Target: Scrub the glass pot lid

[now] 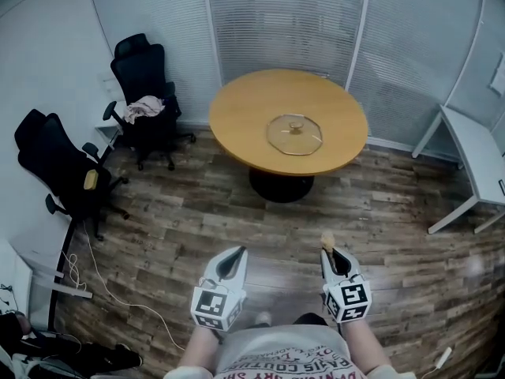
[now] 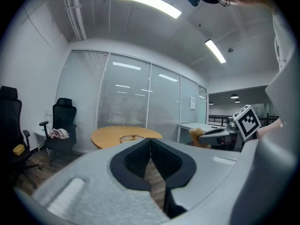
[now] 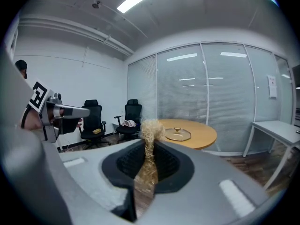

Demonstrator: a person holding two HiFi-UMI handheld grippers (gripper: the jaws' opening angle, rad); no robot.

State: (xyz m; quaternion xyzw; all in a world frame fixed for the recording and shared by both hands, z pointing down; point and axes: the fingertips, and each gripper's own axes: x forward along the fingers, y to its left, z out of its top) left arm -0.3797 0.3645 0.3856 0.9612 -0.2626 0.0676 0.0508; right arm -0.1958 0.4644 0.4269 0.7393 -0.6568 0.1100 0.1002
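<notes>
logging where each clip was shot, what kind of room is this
Most likely a small office meeting room: a round wooden table stands in front of glass partition walls fitted with blinds, and black swivel office chairs sit off to one side on the wood-look floor.

Glass pot lid [image 1: 294, 134]: is lying on the tabletop [image 1: 237, 113], right of its centre.
Far chair [image 1: 140, 69] and near chair [image 1: 47, 160]: are standing left of the tabletop; a cloth [image 1: 144, 107] is lying on the far chair's seat.
Desk [image 1: 473, 144]: is standing at the right.
Left gripper [image 1: 239, 253] and right gripper [image 1: 325, 251]: are hanging side by side before the tabletop, well apart from it.
</notes>
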